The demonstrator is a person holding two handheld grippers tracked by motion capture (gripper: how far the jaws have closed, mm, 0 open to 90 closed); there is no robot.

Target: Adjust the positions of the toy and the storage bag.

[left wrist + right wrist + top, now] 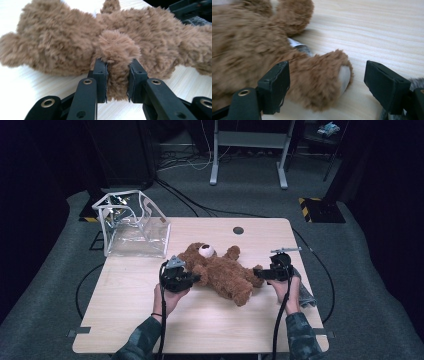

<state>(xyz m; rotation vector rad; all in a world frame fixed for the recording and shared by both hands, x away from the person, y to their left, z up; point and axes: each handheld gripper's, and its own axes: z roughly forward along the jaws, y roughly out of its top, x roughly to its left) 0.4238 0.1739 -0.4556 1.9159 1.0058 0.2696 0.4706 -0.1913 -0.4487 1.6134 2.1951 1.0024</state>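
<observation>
A brown teddy bear (220, 272) is lying on its back across the middle of a pale wooden table (200, 320), head toward the far left, as a person works on it with a handheld gripper at each side. At the far left corner, a clear plastic bag (134, 227) with white trim is standing open, well apart from the toy. The left gripper (192, 279) is pinching one of the bear's arms, its jaws closed narrowly on a tuft of plush, as the left gripper view (117, 80) is showing. On the other side, the right gripper (257, 273) is reaching in level with the table, its jaws standing wide around a foot with a pale sole (322, 77) and not yet touching it. A grey cloth (305, 292) is lying under the right hand (290, 292) near the table's edge.

The risk is likely lying in the grip: the left jaws seem to be catching mostly fur and soft stuffing, so a lift could let the arm slide free. Both forearms are coming in low from the near edge, hands wrapped under the grippers and jaws pointing inward at the toy.
</observation>
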